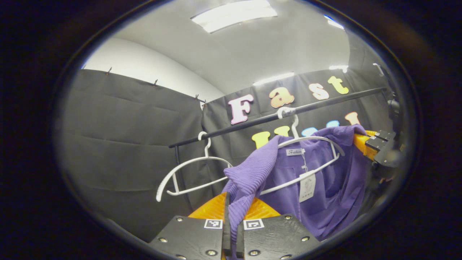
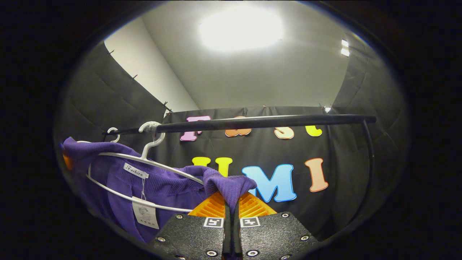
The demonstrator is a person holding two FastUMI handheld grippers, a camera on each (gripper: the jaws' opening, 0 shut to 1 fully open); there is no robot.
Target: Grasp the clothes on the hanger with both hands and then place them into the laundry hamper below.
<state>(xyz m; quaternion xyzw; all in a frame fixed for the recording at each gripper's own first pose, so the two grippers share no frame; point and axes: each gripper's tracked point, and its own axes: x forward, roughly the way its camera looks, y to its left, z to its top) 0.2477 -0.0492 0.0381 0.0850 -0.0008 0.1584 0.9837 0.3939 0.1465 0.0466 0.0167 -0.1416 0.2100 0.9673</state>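
Clothes rail [image 1: 274, 116], black, horizontal, on a black upright post. Two white hangers hooked over it: one bare [image 1: 187, 173]; one [image 1: 310, 155] carrying a purple knitted garment [image 1: 325, 180] with a tag at the collar.

Ceiling lights [image 2: 241, 27] glare overhead; booth dim; fisheye edges warped, blurred.

A black clothes rail [image 1: 274, 116] runs across the booth in front of the black cloth wall [image 1: 130, 137], its upright post [image 2: 368, 159] bending down at one end. An empty white hanger [image 1: 187, 173] hangs from the rail, and bright ceiling lights [image 2: 241, 27] glow overhead.
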